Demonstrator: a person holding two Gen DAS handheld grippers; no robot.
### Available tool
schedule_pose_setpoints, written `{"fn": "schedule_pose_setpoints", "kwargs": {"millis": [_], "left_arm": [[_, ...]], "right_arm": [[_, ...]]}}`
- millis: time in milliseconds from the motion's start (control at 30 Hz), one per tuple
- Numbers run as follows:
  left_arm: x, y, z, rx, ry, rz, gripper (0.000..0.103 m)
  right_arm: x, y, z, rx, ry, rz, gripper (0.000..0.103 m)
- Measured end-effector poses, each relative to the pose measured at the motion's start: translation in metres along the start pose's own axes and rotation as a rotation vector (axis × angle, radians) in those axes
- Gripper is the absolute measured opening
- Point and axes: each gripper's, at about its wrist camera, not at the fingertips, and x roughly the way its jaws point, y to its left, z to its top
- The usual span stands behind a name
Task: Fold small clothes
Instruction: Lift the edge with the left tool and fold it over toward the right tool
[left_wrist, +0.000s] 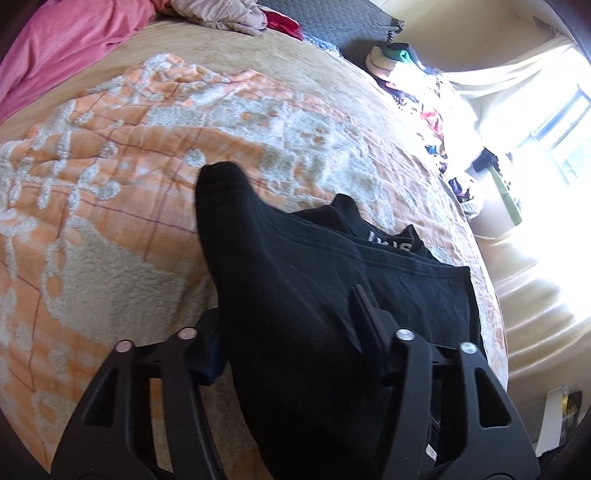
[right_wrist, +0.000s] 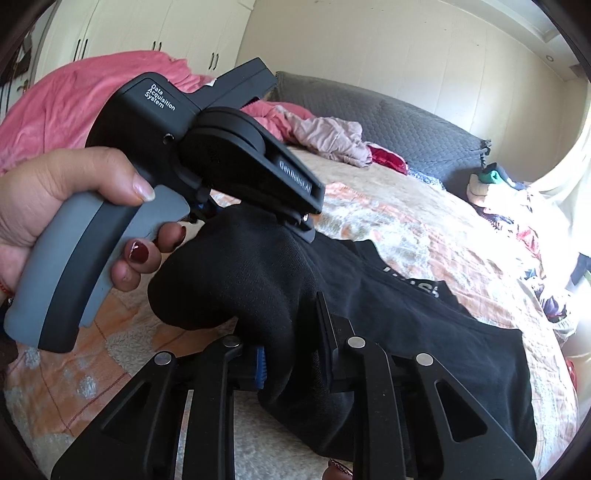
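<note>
A small black garment (left_wrist: 295, 295) with white lettering on its waistband lies partly lifted over an orange and white blanket (left_wrist: 110, 184) on the bed. My left gripper (left_wrist: 291, 325) is shut on a fold of it, and the cloth drapes over the fingers. In the right wrist view my right gripper (right_wrist: 291, 350) is shut on another fold of the same black garment (right_wrist: 406, 332). The left gripper (right_wrist: 295, 218), held by a hand, pinches the cloth just above and behind it.
A pink cover (left_wrist: 55, 48) and crumpled clothes (right_wrist: 332, 136) lie at the head of the bed by a grey headboard (right_wrist: 406, 122). A pile of clothes (left_wrist: 424, 99) and a bright curtained window (left_wrist: 546, 122) are at the right. White wardrobes (right_wrist: 147, 33) stand behind.
</note>
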Motion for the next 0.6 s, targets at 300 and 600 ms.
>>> {"fn": "schedule_pose_setpoints", "kwargs": {"millis": [300, 600], "left_arm": [[-0.024, -0.053, 0.005, 0.06, -0.068, -0.047, 0.018], [-0.025, -0.125, 0.007, 0.141, -0.071, -0.044, 0.018]], "right_arm": [[-0.035, -0.028, 0.0, 0.108, -0.055, -0.042, 0.018], [-0.072, -0.066, -0.011, 0.248, -0.083, -0.078, 0.018]]}}
